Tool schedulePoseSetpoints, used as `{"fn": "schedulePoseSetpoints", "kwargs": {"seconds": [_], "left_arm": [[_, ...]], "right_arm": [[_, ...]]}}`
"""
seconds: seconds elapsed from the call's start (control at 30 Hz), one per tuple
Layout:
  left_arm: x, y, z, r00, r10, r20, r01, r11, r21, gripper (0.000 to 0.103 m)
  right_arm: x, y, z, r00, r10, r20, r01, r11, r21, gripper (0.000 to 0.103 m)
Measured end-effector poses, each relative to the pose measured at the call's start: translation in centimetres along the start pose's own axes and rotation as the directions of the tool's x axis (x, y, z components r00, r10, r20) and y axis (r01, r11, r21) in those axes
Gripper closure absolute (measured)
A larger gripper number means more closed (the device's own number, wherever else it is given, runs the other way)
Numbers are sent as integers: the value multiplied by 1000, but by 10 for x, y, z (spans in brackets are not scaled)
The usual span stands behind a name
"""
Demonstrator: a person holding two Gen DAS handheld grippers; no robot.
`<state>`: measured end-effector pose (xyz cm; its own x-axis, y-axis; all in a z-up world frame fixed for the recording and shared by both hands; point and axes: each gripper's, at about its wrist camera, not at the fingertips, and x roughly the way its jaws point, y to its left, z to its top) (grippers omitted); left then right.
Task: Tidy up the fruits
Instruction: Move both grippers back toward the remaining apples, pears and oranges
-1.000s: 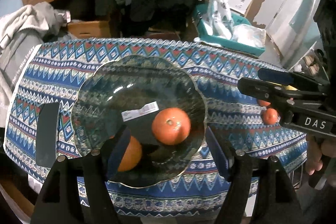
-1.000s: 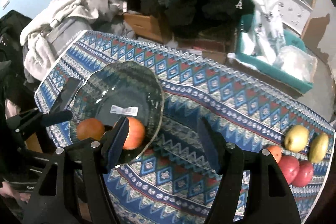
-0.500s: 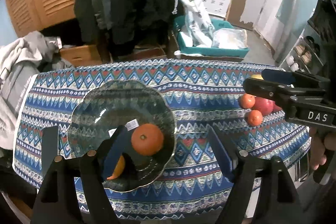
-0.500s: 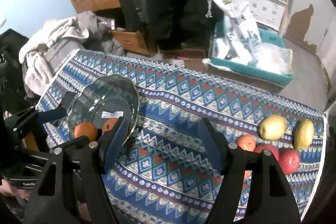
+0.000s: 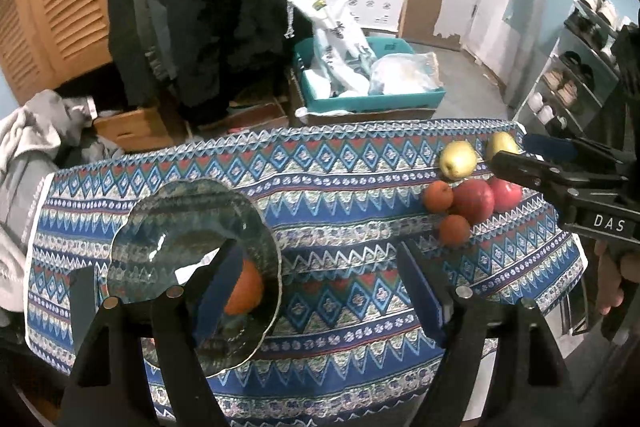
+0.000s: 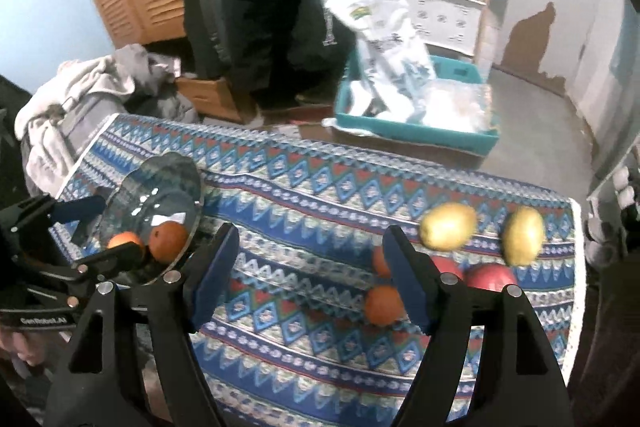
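Left gripper (image 5: 320, 279) and right gripper (image 6: 310, 269) both stood spread and empty. The right view showed two oranges (image 6: 168, 241) in the glass bowl (image 6: 176, 167); the left view showed one. Remaining fruit (image 5: 472, 201) lay clustered at the tablecloth's (image 5: 340, 163) far right.

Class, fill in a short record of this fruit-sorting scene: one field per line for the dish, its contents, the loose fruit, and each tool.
dish: glass plate at the left end of the patterned tablecloth
in dish: two oranges
loose fruit: two yellow pears, two red apples, two more oranges, grouped at the right end
left tool: open, empty, near the plate
right tool: open, empty, near the loose fruit
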<state>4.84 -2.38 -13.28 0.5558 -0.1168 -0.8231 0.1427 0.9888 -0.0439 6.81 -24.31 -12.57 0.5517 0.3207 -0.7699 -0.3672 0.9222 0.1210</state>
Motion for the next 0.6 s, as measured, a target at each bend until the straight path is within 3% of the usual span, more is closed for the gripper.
{"fn": "schedulePoseSetpoints", "kwargs": {"seconds": [0.37, 0.6], "left_arm": [[10, -40, 13, 1000, -19, -8, 19, 998, 62, 20], [28, -66, 23, 998, -46, -39, 49, 994, 95, 20]], "right_arm": [[-16, -58, -15, 997, -74, 8, 73, 994, 82, 24], [-13, -96, -28, 989, -140, -41, 144, 984, 106, 22]]}}
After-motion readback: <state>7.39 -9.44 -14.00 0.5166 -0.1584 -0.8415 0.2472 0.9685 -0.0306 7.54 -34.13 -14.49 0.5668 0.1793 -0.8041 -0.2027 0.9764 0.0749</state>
